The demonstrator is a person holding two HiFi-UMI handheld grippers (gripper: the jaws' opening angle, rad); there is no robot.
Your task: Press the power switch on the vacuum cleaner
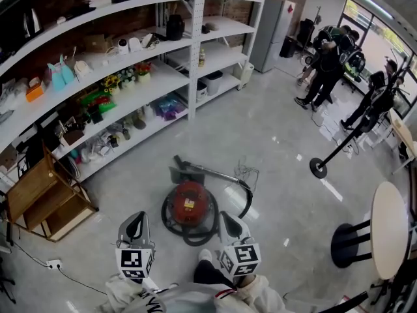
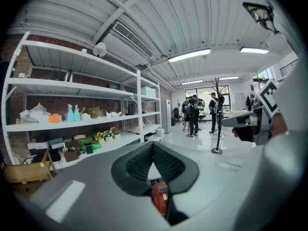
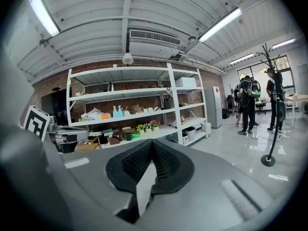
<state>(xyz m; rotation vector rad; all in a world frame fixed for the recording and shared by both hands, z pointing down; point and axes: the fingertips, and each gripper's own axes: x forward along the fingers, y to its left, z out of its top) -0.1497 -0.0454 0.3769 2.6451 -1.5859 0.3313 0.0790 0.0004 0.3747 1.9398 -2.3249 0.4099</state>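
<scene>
The round red vacuum cleaner (image 1: 189, 204) is lying on the shiny grey floor (image 1: 273, 142), directly in front of the person. Its black hose (image 1: 246, 199) is curling around the body, and the grey floor nozzle (image 1: 179, 172) is resting just behind it. In the head view the vacuum cleaner is showing between the two grippers and a little ahead of them. The power switch is too small to tell.

The left gripper (image 1: 136, 222) is keeping its jaws pressed together at the tips, with nothing between them; in its own view the red body is appearing below the jaws. The right gripper (image 1: 229, 219) is also holding its jaws together and is carrying nothing. Neither gripper is touching the vacuum cleaner.

A long white shelving rack (image 1: 193, 57) with small goods is standing at the left, well apart. Several people in dark clothes (image 1: 324, 67) are standing far off at the right.
</scene>
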